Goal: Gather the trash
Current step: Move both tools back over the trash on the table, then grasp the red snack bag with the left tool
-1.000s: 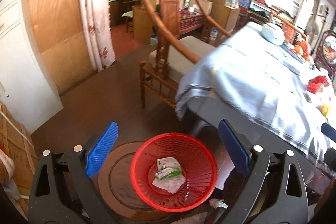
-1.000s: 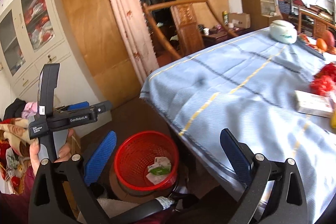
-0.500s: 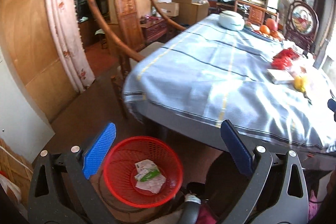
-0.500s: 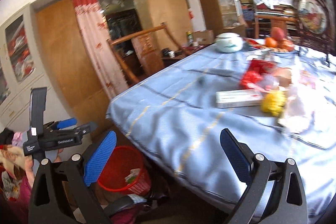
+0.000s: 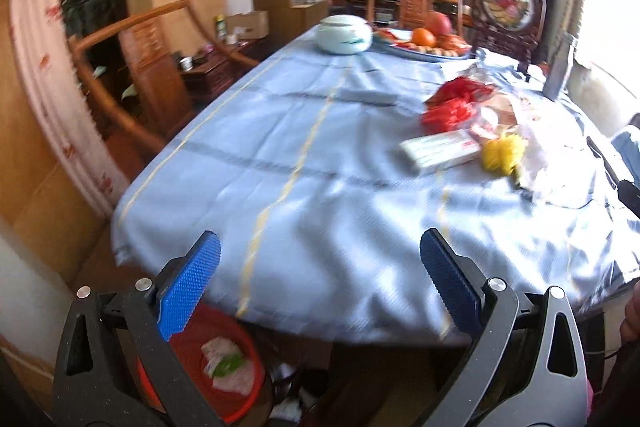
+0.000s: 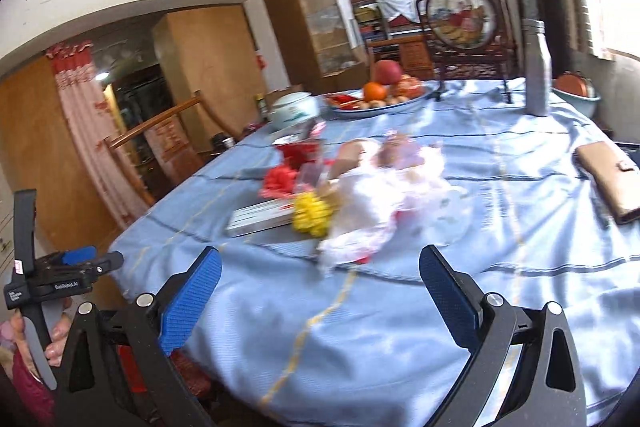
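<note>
Both sets of jaws spread and empty. White crumpled wrapper (image 6: 372,203) on the desk (image 6: 400,327) at twelve o'clock of the right gripper (image 6: 320,291), nearer it than the left gripper (image 5: 320,287); red basket (image 5: 236,379) down at seven o'clock.

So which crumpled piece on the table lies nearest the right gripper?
The white plastic bag, straight ahead of the right gripper; the yellow and red pieces lie farther left.

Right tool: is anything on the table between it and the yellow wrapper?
Nothing visible. Bare blue cloth runs from the open right tool to the yellow wrapper; a flat box and white plastic only flank it.
</note>
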Tool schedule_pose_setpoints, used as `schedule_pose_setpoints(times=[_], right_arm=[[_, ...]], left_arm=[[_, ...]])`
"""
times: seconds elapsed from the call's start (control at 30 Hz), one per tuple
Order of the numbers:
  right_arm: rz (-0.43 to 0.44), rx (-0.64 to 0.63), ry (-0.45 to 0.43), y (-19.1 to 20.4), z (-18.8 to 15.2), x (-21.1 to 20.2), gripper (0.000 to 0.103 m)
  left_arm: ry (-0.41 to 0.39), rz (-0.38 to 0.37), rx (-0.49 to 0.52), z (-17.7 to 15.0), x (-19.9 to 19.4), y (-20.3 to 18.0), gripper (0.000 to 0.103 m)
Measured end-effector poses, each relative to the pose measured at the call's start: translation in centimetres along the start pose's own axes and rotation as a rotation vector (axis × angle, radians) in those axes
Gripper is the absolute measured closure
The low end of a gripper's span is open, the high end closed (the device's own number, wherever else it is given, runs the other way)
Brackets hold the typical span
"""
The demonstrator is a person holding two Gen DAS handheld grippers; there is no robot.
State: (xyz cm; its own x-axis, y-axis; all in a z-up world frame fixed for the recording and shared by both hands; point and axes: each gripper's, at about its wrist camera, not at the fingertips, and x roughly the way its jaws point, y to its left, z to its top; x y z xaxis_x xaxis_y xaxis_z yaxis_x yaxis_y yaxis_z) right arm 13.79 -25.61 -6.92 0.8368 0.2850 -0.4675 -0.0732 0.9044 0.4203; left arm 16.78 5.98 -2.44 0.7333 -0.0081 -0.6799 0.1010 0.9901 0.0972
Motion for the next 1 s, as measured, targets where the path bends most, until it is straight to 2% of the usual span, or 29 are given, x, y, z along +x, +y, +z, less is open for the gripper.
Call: schedule_pose_setpoints(times=[0.13,0.37,0.63,1.0], right_arm=[[-0.065,0.03,-0.005,-3.2,0.8,0.6,0.006],[-0.108,0.067,0.015,-6.3,2.4,2.9,0.006],[-0.086,0.111,0.052,-7.7,3.2,5.2,0.006],[-0.06,0.163,0.092,-8.4,2.9,6.5,0.006]], left_arm=[[-0.009,-0.039,0.052,2.8,2.1,-3.4,0.007],[-0.009,-0.104,0.116,7.2,5.8,-8.6,0.007],[0.007,-0.143,0.2,10.9,10.3,-13.7,0.007],[0.059,-0.186,0.228,14.6,16.3,-17.6,0.007]])
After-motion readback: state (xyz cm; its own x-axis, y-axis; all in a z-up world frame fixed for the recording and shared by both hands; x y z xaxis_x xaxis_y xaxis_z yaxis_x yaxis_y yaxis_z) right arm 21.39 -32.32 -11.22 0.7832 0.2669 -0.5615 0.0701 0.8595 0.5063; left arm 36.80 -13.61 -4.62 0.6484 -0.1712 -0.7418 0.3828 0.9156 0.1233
